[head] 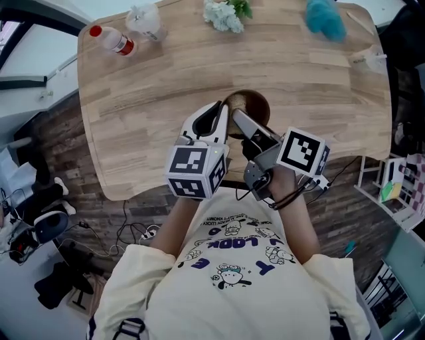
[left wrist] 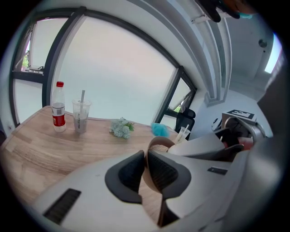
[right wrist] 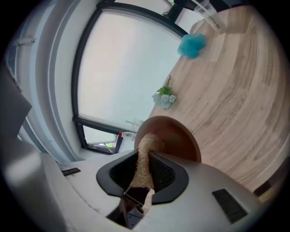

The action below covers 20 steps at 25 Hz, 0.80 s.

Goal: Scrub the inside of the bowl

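Observation:
A brown bowl (head: 257, 106) is tipped on edge near the front edge of the wooden table (head: 153, 99). My left gripper (head: 222, 114) is shut on the bowl's rim; in the left gripper view the brown bowl wall (left wrist: 159, 143) passes between the dark pads of my left gripper (left wrist: 146, 156). My right gripper (head: 240, 121) reaches into the bowl from the right. In the right gripper view my right gripper (right wrist: 144, 157) is shut on a tan loofah scrubber (right wrist: 146, 144), whose tip rests against the inside of the bowl (right wrist: 176, 136).
At the table's back stand a red-capped bottle (head: 114, 41), a clear plastic cup (head: 146, 21), a small bunch of flowers (head: 222, 16) and a blue fluffy thing (head: 325, 18). Another cup (head: 372, 60) lies at the right edge. The bowl is close to the table's front edge.

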### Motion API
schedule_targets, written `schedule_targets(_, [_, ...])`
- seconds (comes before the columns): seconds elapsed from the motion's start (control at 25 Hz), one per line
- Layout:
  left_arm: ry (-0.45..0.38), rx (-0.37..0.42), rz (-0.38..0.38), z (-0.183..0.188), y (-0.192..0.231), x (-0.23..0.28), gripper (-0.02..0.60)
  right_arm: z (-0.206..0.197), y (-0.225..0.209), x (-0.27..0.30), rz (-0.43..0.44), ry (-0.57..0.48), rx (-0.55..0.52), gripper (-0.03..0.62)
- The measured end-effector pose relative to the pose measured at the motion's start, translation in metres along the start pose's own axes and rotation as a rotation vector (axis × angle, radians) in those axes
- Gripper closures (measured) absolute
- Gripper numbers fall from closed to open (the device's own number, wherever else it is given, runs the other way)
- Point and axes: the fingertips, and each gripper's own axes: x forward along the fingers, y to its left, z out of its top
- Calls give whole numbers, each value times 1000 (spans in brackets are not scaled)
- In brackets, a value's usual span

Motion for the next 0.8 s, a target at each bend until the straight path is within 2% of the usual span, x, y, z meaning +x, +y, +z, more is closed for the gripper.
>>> schedule_targets(0.24, [10,-20,19,1,7,-3,525,-10,-3,2,-107,64,-318,522])
schedule_targets(0.44, [24,-22,32,3,14,-5,525,-9,-19,-2,-277,113,-740,522])
schedule_targets(0.56, [43,-28,35,-2,15,-6,525,2,-24,-6,-372,97,-932,522])
schedule_targets(0.64, [55,-36,32,-7,15,-6,523,8,-25,-8,-420,92,-1034,522])
schedule_targets(0.8, [96,-27,29,-17,16,-3,523,6,-20,-8,-447,90,-1170,522])
